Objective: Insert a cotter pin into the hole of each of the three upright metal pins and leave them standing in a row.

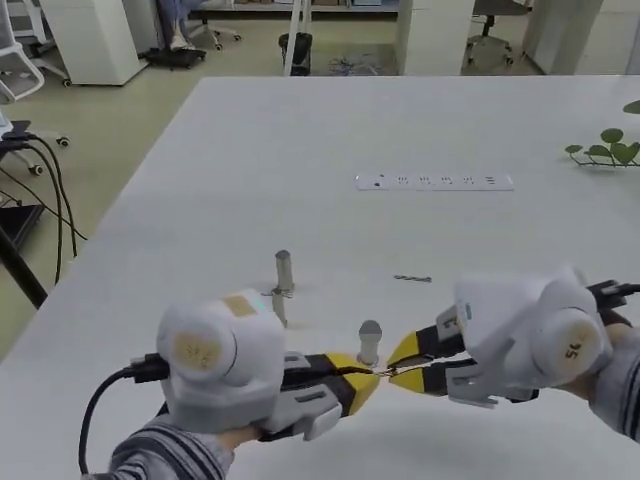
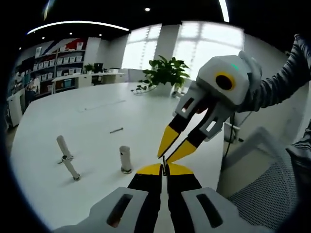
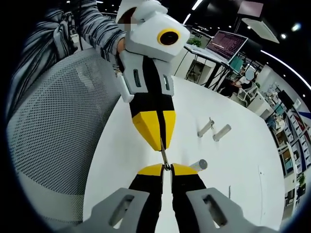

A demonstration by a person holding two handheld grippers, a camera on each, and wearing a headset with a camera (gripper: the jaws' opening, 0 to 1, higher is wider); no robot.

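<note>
A thin cotter pin (image 1: pixel 384 374) is held between both grippers just above the table. My left gripper (image 1: pixel 372 380) is shut on one end of the cotter pin (image 2: pixel 164 164). My right gripper (image 1: pixel 394 372) meets it tip to tip, shut on the other end (image 3: pixel 164 154). One short metal pin (image 1: pixel 370 341) stands upright right behind the tips. Two more metal pins (image 1: pixel 283 269) (image 1: pixel 279 306) stand close together farther left, with something thin across them at mid height. A loose cotter pin (image 1: pixel 412 278) lies on the table beyond.
A white power strip (image 1: pixel 435 182) lies farther back on the white table (image 1: pixel 200 200). A green plant (image 1: pixel 608 150) sits at the right edge. A mesh chair (image 3: pixel 58 136) is close behind the grippers. Desks and chairs stand past the table.
</note>
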